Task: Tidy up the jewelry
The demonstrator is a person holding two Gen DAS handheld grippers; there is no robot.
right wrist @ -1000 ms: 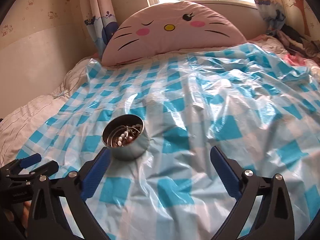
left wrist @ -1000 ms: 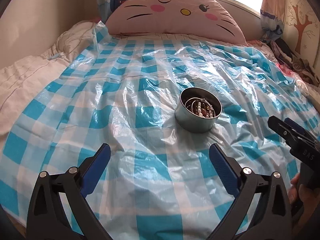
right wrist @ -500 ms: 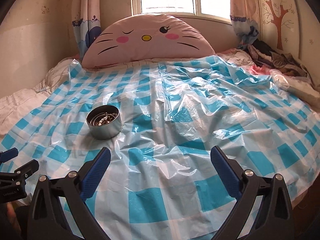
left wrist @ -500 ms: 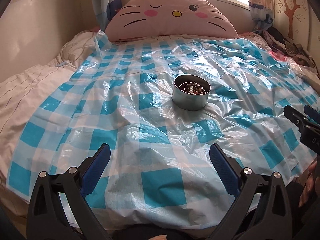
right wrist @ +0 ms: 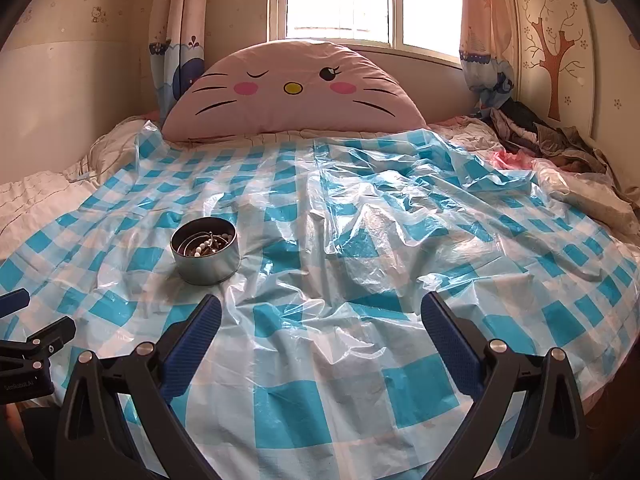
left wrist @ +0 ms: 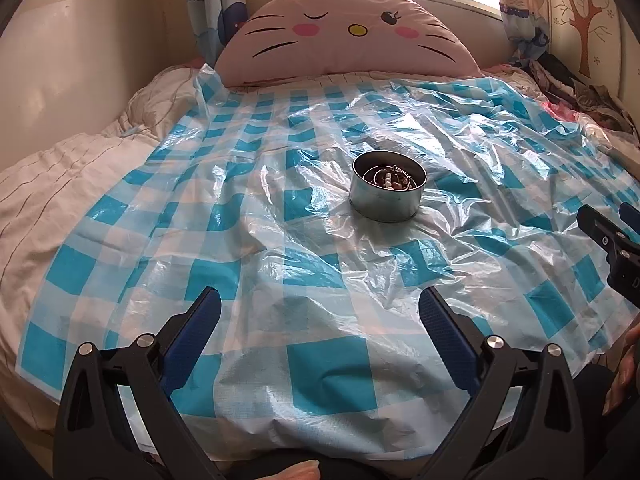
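- Two grippers, both empty: left gripper (left wrist: 320, 312) has fingers spread wide above the near edge of the bed (left wrist: 60, 176); right gripper (right wrist: 320, 316) is spread the same way.
- Plastic sheet (left wrist: 320, 280), blue-and-white check, crinkled, covers the bed beneath both.
- Tin (left wrist: 387, 185), round metal, sits upright on the sheet well beyond both grippers, right of centre in the left view, left in the right view.
- Jewelry (left wrist: 390, 179), beads and wire hoops, lies inside the tin.
- Cat-face pillow (right wrist: 294, 92) stands at the head, under the window (right wrist: 340, 0).
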